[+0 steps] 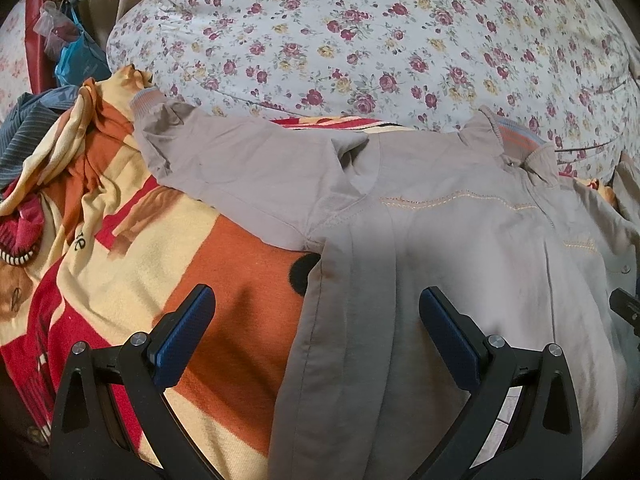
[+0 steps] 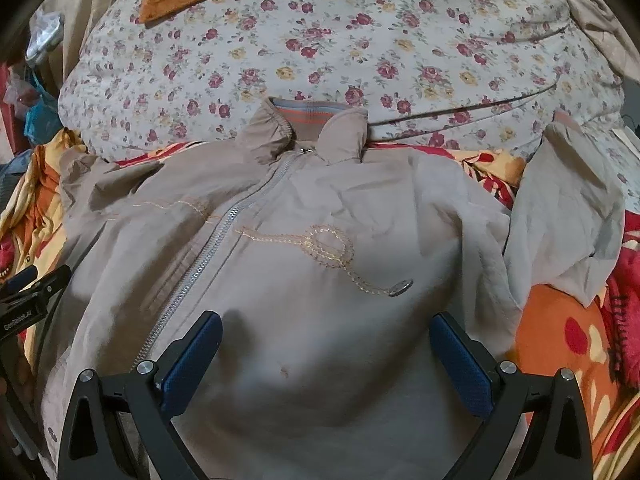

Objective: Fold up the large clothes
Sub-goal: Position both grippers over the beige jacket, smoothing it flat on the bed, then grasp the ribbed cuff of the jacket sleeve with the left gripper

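Right now one beige jacket (image 2: 304,216) lies front-up on the orange-and-red blanket (image 1: 224,264), its collar toward the one floral duvet (image 1: 360,40), both sleeves spread outward. Two grippers hover above it: the left gripper (image 1: 316,320) and right gripper (image 2: 326,344), each spread wide, gripping nothing.

Both the left gripper (image 1: 316,312) and the right gripper (image 2: 326,338) hover with jaws spread wide and empty, side by side above the jacket (image 2: 304,272).
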A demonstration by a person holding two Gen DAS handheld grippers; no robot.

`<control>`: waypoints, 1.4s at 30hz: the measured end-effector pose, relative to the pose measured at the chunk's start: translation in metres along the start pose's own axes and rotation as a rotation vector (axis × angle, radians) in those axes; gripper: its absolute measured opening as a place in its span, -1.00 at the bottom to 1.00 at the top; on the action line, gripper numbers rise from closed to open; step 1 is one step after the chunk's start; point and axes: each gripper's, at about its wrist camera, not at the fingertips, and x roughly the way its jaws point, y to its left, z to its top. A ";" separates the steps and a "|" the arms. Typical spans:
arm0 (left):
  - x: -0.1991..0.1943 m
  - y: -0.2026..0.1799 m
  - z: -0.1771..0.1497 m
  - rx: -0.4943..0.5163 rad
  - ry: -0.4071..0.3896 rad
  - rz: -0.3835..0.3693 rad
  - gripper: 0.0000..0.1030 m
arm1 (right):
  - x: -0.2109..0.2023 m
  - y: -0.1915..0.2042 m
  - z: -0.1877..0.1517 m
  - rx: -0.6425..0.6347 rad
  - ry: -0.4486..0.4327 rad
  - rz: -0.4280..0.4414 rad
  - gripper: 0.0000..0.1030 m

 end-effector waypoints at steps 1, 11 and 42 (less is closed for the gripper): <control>0.000 0.000 0.000 0.000 0.000 0.000 0.99 | 0.001 -0.001 0.000 0.002 0.002 -0.002 1.00; 0.000 0.000 0.000 0.000 0.000 0.001 0.99 | 0.005 -0.002 -0.002 0.008 0.013 -0.010 1.00; 0.062 0.181 0.118 -0.338 -0.059 0.179 0.99 | 0.009 -0.003 -0.003 0.012 0.055 0.021 1.00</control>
